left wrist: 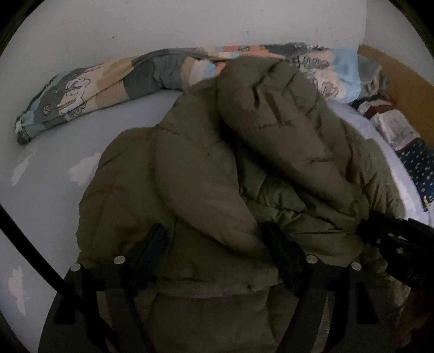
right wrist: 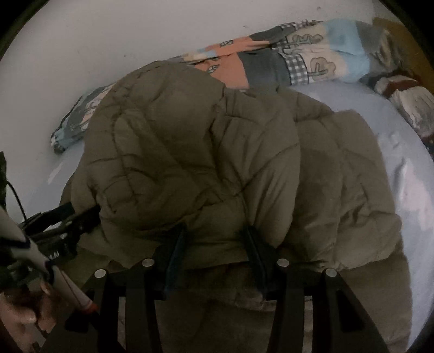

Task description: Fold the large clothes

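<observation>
An olive-green puffer jacket (left wrist: 230, 163) lies bunched on a light blue bed sheet (left wrist: 54, 173), one side folded over the middle. My left gripper (left wrist: 217, 239) has a thick fold of the jacket's near hem between its fingers, which stand wide around it. My right gripper (right wrist: 214, 236) likewise has the jacket (right wrist: 195, 152) hem bunched between its fingers. The right gripper also shows at the right edge of the left wrist view (left wrist: 393, 236); the left gripper shows at the left of the right wrist view (right wrist: 67, 217).
A rolled patterned quilt (left wrist: 162, 70) lies along the white wall (left wrist: 162, 24) behind the jacket. A dark blue and red patterned pillow (left wrist: 401, 135) sits at the right by a yellow headboard (left wrist: 393, 70). A black cable (left wrist: 29, 241) crosses the lower left.
</observation>
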Demonstrator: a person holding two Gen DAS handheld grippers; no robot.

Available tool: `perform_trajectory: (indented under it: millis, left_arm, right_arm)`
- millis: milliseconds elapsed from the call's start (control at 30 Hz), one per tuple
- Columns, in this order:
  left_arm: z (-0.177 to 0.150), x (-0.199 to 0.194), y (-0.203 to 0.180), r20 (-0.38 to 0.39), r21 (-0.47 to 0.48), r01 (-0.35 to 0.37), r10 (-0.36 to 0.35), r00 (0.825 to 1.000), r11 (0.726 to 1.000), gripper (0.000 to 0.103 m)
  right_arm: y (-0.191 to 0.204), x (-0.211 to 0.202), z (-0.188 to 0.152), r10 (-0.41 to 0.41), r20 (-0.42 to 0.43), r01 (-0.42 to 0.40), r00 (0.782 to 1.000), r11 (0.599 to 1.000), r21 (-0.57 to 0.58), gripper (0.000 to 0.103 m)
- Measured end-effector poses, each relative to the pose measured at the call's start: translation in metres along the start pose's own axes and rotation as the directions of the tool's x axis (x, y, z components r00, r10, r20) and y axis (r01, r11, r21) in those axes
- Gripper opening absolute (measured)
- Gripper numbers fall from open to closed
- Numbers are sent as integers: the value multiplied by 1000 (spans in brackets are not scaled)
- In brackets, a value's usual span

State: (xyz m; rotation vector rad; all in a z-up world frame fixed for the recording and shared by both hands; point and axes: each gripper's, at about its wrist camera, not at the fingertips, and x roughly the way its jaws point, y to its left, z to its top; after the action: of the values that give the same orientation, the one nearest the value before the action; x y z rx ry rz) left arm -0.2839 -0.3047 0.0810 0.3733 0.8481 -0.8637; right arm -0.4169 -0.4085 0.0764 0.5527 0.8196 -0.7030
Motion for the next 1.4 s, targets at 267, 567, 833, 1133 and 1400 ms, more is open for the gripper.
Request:
perform_trajectory:
  millis: [267, 567, 833, 1133, 1400]
  left_arm:
    - [-5, -67, -2, 100, -5, 39, -38, 994, 999, 76]
    - [-60, -147, 8, 118, -16, 32, -30, 993, 999, 76]
    - [-168, -193, 46, -3, -137, 34, -35, 999, 990, 76]
    - [-249, -176, 83, -178, -267, -70, 22, 984, 961, 76]
    - [-261, -157, 61, -182, -107, -158, 137, 974, 982, 92]
  right_arm:
    - [-2, -69, -2, 49, 83, -53, 995, 998, 40, 49]
    - [16, -155, -67, 96, 126, -111, 987, 986, 122, 49]
    - [28, -192, -163, 90, 38, -95, 995, 981, 168, 49]
    - [40, -192, -225, 45, -60, -35, 997, 987, 156, 49]
    - [23, -157, -254, -32, -165, 57, 986, 987, 148, 50]
